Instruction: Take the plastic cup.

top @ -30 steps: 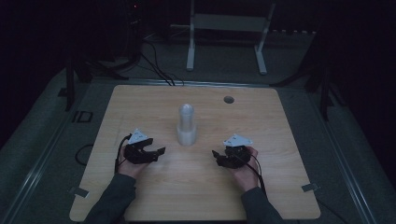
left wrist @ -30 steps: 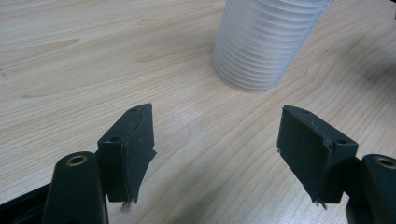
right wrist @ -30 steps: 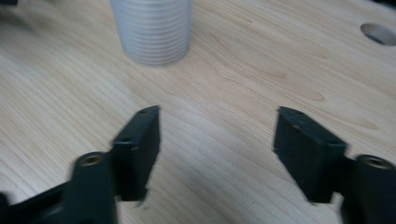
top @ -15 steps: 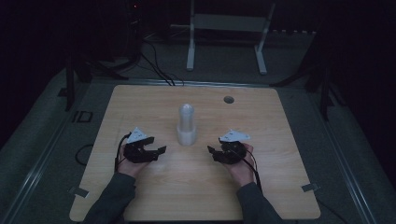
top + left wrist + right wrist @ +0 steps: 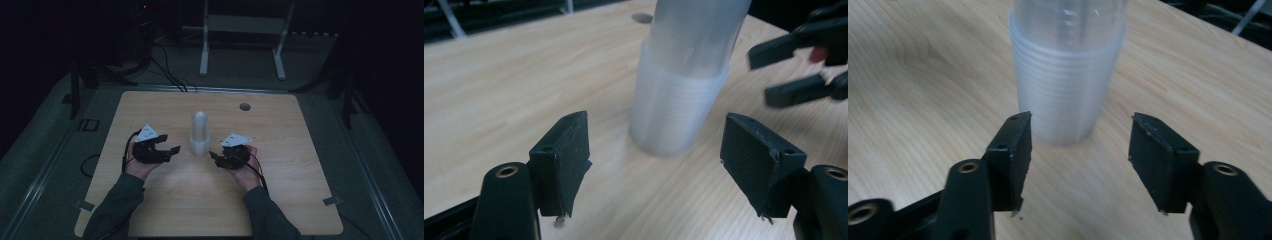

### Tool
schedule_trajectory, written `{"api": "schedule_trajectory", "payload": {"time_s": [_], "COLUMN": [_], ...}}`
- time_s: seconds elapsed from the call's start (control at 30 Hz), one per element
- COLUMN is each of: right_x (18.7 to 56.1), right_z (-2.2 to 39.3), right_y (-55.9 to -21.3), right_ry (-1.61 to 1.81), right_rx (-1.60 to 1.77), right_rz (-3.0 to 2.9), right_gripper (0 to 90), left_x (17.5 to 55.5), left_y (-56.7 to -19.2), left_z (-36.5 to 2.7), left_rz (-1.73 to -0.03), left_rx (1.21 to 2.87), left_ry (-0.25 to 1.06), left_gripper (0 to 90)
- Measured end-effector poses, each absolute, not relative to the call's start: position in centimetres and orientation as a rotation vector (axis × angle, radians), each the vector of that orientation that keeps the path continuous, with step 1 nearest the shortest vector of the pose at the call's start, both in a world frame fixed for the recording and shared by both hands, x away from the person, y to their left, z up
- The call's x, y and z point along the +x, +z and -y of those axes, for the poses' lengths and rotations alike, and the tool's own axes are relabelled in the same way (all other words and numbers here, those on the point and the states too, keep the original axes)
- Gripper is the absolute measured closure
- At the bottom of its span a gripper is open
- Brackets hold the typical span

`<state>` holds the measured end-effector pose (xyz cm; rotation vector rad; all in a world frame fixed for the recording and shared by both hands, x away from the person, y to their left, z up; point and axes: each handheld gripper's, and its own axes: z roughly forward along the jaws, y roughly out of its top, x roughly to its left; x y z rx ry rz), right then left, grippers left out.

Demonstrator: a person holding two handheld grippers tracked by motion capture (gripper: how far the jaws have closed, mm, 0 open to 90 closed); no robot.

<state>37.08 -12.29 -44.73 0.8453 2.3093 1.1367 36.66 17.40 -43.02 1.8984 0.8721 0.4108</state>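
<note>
Left gripper (image 5: 170, 145) and right gripper (image 5: 214, 157) both gape with nothing between their jaws, flanking the upright stack of clear cups (image 5: 199, 134), which stands untouched around the tabletop's (image 5: 300, 200) middle, away from every edge.

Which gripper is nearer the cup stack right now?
Right, narrowly. The right gripper sits just off the cup stack, jaws apart and empty; the left gripper faces it from the opposite side, slightly farther off, also open.
</note>
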Motion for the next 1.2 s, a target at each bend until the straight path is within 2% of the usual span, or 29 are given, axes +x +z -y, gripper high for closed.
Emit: {"api": "schedule_trajectory", "payload": {"time_s": [0.1,0.2,0.5,1.2], "right_x": [37.5,38.0,39.3,40.0], "right_z": [11.6,11.1,10.3,10.1], "right_y": [-44.6,-44.5,-44.8,-45.1], "right_ry": [1.136,1.143,1.205,1.257], "right_rx": [0.833,0.828,0.839,0.857], "right_rz": [-2.310,-2.307,-2.322,-2.304], "right_gripper": [38.1,30.8,22.8,20.8], "left_x": [37.1,37.4,38.5,40.5], "left_y": [-42.0,-41.2,-39.7,-37.9], "left_z": [-16.6,-16.0,-14.2,-11.3], "left_rz": [-0.839,-0.815,-0.767,-0.722], "left_rx": [1.912,1.922,1.937,1.921], "left_ry": [0.426,0.435,0.437,0.459], "left_gripper": [27.8,27.6,25.9,25.1]}}
